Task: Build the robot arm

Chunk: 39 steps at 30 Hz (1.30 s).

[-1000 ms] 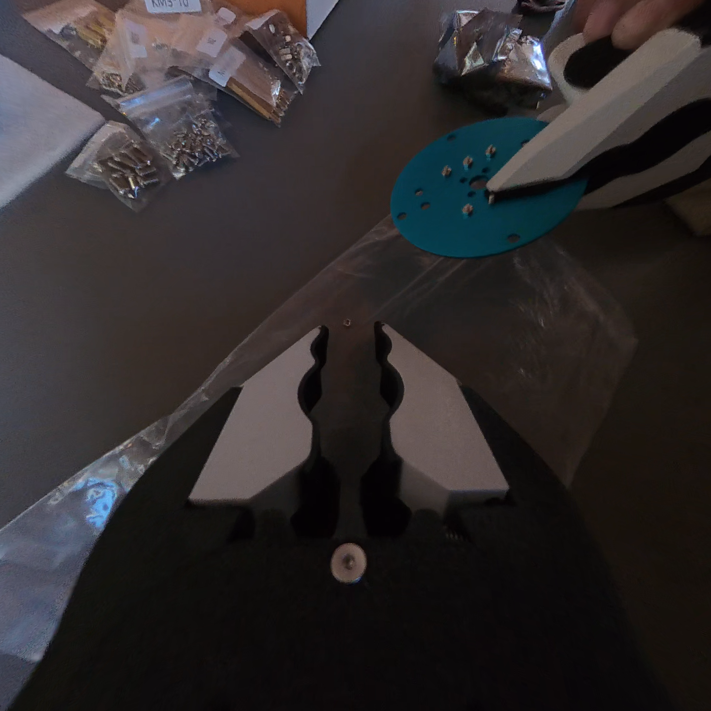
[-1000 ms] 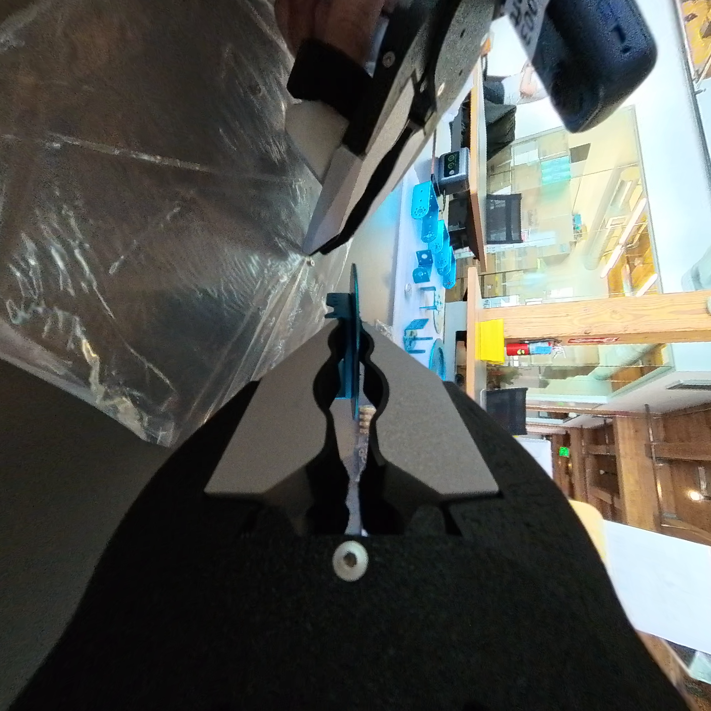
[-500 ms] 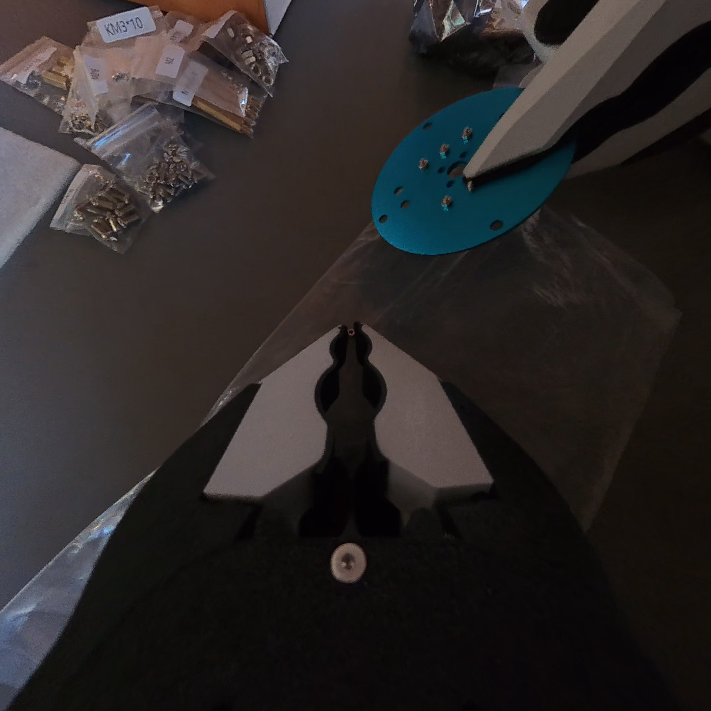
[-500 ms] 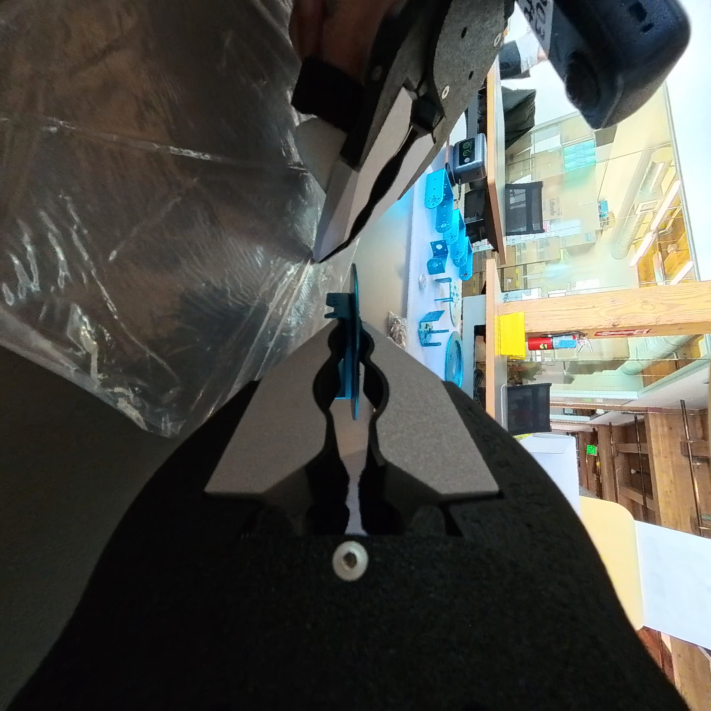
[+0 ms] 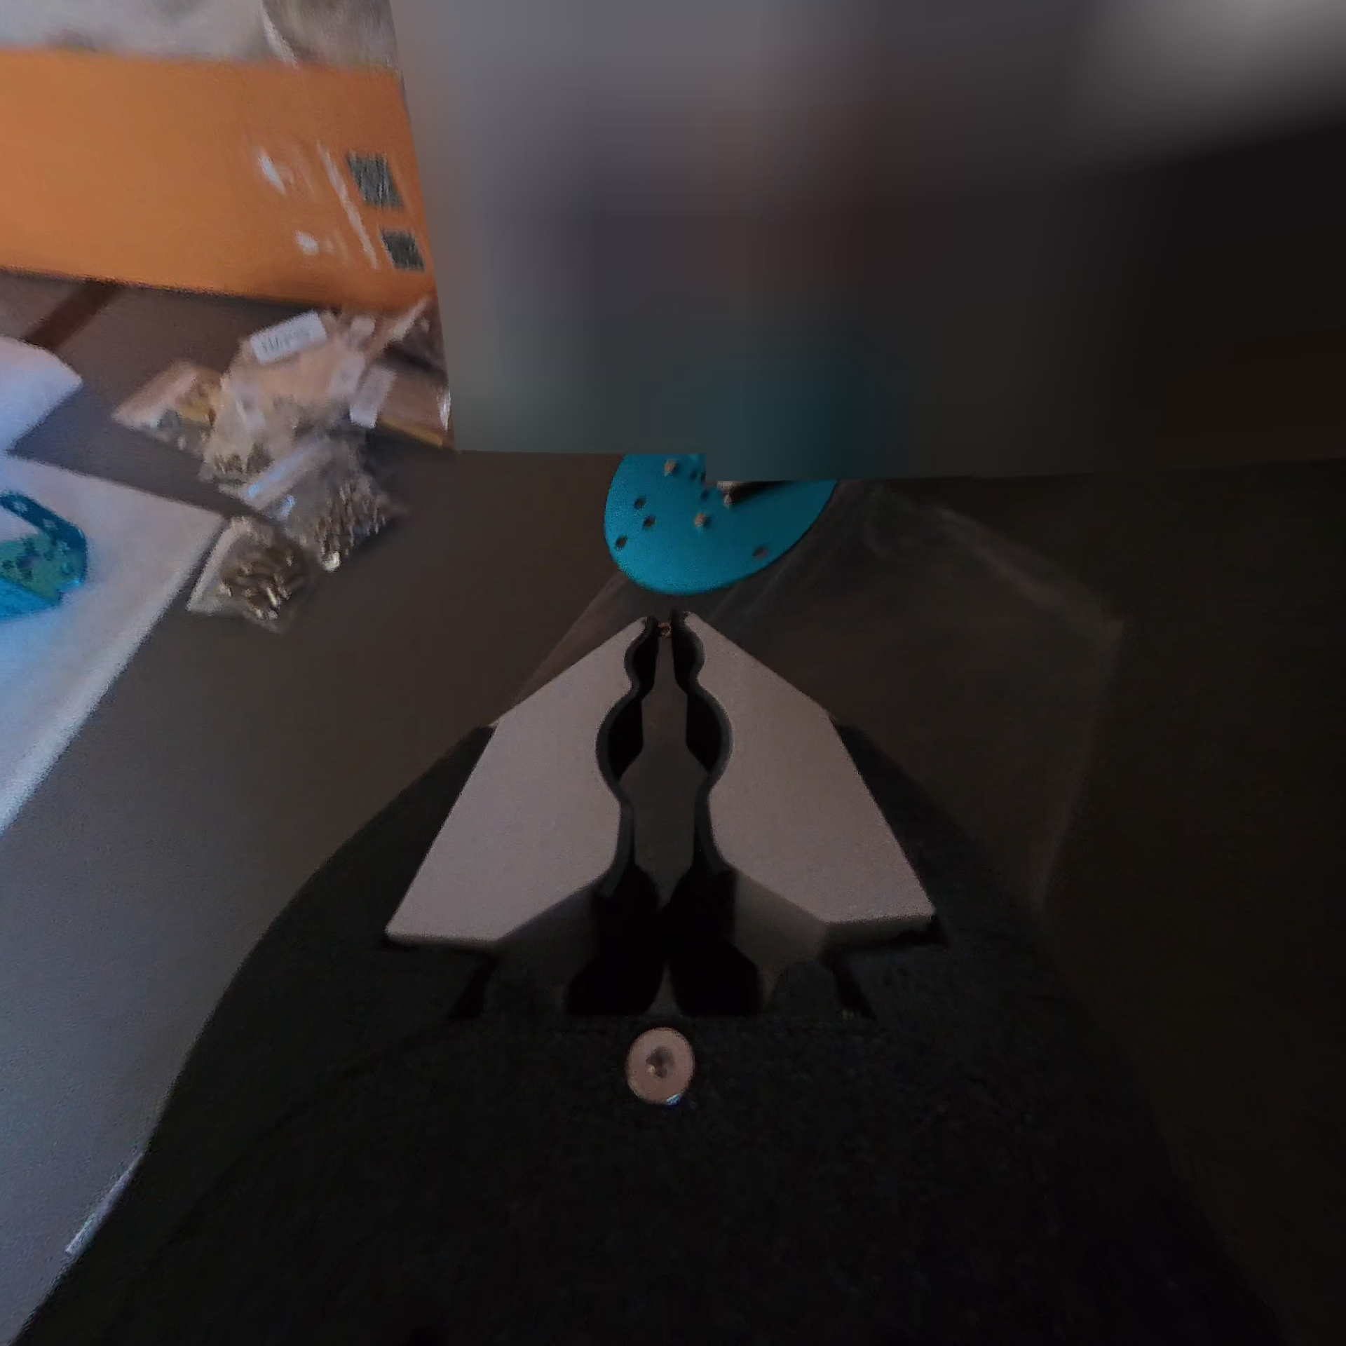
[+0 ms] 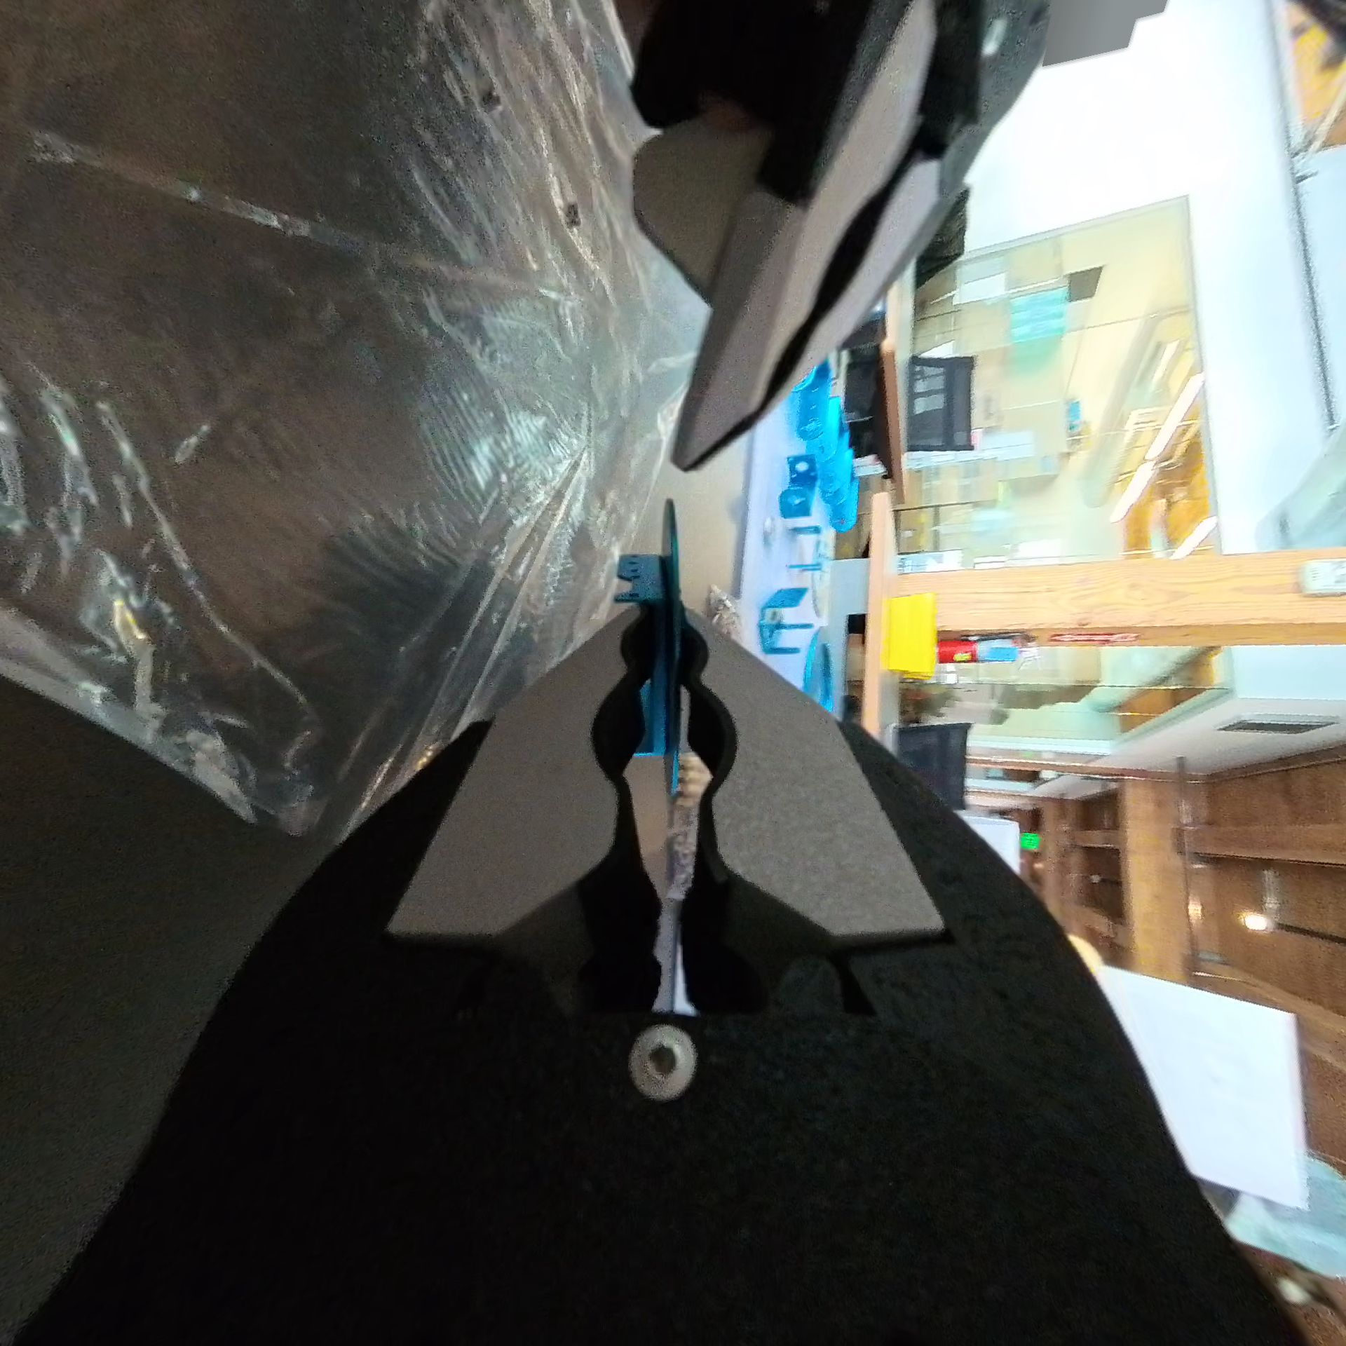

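My left gripper (image 5: 664, 625) is shut on a tiny metal screw (image 5: 664, 629) at its very tips, lifted above the clear plastic bag (image 5: 947, 619) on the dark table. Just ahead is the round blue plate (image 5: 685, 539) with several holes and small studs. My right gripper (image 6: 668, 619) is shut on that blue plate (image 6: 671, 575), seen edge-on, with a small blue bracket (image 6: 641, 579) on its left face. The left gripper shows in the right wrist view (image 6: 692, 459), its tips a little above the plate's edge. A blur patch hides the plate's upper part in the left wrist view.
Several small bags of screws and standoffs (image 5: 291, 510) lie at the left, behind them an orange box (image 5: 197, 167). A white sheet (image 5: 87, 655) with blue brackets (image 5: 36, 561) lies at far left. Blue parts (image 6: 808, 502) stand on a far table, wooden shelving (image 6: 1092, 590) beyond.
My left gripper closed on the small screw lying on the bag, then lifted it and moved it up towards the blue plate. The right gripper still holds the plate.
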Each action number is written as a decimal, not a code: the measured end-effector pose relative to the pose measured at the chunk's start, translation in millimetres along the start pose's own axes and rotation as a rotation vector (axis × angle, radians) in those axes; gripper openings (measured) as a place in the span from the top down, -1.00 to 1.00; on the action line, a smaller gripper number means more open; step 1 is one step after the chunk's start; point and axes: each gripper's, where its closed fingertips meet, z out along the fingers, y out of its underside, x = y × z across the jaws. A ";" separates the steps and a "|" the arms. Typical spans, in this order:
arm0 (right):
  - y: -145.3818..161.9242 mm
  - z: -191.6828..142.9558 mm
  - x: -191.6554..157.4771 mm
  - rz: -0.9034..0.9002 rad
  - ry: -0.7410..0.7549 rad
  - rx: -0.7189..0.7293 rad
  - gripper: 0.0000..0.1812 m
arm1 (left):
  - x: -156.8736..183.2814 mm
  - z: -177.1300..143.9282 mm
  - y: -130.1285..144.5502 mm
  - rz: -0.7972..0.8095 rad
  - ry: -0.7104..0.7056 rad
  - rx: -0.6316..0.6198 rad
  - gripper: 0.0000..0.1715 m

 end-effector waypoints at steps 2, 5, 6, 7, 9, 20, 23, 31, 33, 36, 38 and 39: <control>-4.4 0.8 3.2 -0.055 0.060 0.013 0.97 | 7.0 -5.1 -16.0 -0.004 0.019 0.041 0.98; -10.3 1.3 9.5 -0.132 0.159 0.025 0.98 | 17.1 -9.0 -34.3 -0.010 0.057 0.075 0.98; -11.6 1.0 12.3 -0.152 0.191 0.024 0.98 | 17.5 -8.9 -37.7 -0.003 0.052 0.076 0.98; -13.4 0.0 15.4 -0.168 0.221 0.027 0.98 | 17.9 -8.3 -39.4 0.005 0.048 0.070 0.97; -18.1 -1.6 18.1 -0.183 0.246 0.044 0.98 | 19.8 -7.0 -42.1 0.010 0.054 0.068 0.97; -36.1 -14.1 35.6 -0.196 0.371 0.110 0.98 | 36.8 -12.4 -54.3 0.022 0.129 0.101 0.98; -37.8 -16.2 37.8 -0.192 0.382 0.120 0.98 | 39.0 -13.7 -56.8 0.026 0.143 0.114 0.98; -42.8 -19.8 40.4 -0.164 0.394 0.161 0.98 | 46.8 -17.0 -59.4 0.033 0.212 0.149 0.90; -42.6 -19.6 39.5 -0.163 0.387 0.159 0.98 | 47.5 -16.2 -58.5 0.047 0.211 0.150 0.89; -42.0 -19.5 40.5 -0.158 0.386 0.160 0.99 | 46.9 -15.9 -58.9 0.042 0.213 0.153 0.89; -41.5 -19.7 41.1 -0.153 0.388 0.162 0.98 | 46.4 -16.1 -59.3 0.052 0.205 0.156 0.90; -41.2 -19.3 41.2 -0.150 0.384 0.160 0.98 | 46.0 -16.0 -59.2 0.061 0.196 0.155 0.90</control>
